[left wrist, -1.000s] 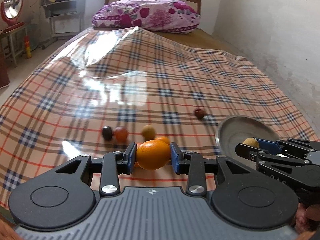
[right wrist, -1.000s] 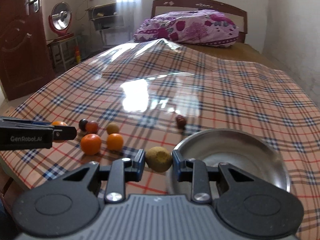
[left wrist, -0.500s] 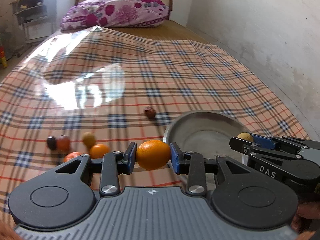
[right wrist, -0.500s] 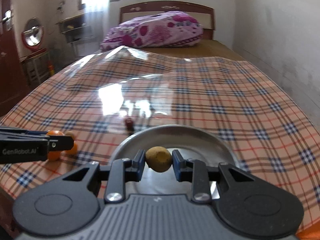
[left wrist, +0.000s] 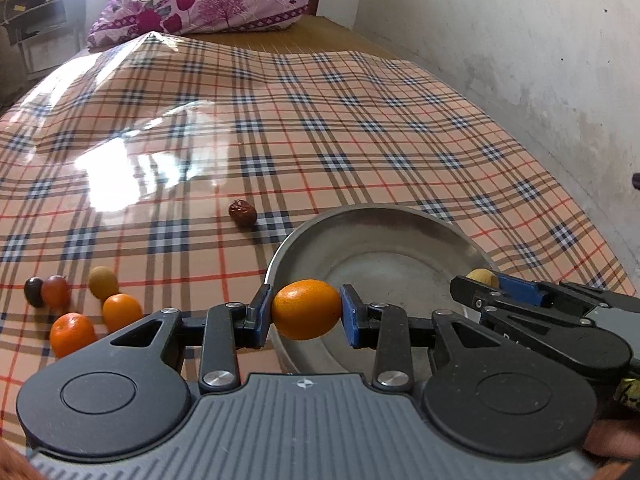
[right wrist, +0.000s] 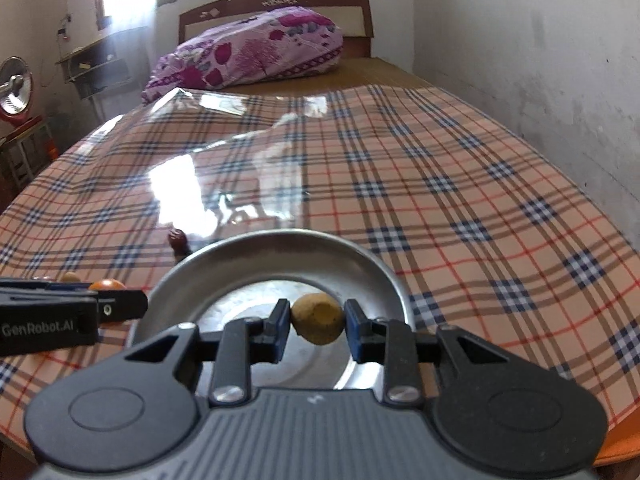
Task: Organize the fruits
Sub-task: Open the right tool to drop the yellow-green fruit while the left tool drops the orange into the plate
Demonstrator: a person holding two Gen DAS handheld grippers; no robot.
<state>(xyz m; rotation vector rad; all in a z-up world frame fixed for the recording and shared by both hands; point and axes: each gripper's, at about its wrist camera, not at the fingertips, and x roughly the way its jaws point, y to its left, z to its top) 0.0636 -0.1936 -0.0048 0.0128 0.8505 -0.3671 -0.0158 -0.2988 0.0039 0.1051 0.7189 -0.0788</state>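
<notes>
My left gripper (left wrist: 306, 312) is shut on an orange fruit (left wrist: 306, 309) and hangs over the near left rim of the steel bowl (left wrist: 384, 220). My right gripper (right wrist: 318, 322) is shut on a small tan fruit (right wrist: 318, 318) above the inside of the same bowl (right wrist: 280, 240). In the left wrist view the right gripper (left wrist: 486, 280) comes in from the right with the tan fruit (left wrist: 482, 276) at its tip. On the cloth to the left lie two oranges (left wrist: 72, 332), a yellow-green fruit (left wrist: 103, 282), a reddish fruit (left wrist: 56, 291) and a dark one (left wrist: 34, 291). A brown date (left wrist: 242, 213) lies behind the bowl's left rim.
The plaid, glossy cloth (left wrist: 360, 120) covers a bed, with a flowered pillow (left wrist: 200, 0) at the far end. A plaster wall (left wrist: 520, 40) runs along the right side. Shelves and a fan (right wrist: 14, 88) stand off to the left.
Both grippers have carried their fruits to the right, from beside the loose fruits to over the steel bowl, which now looks larger and closer. Both grips are unchanged.
</notes>
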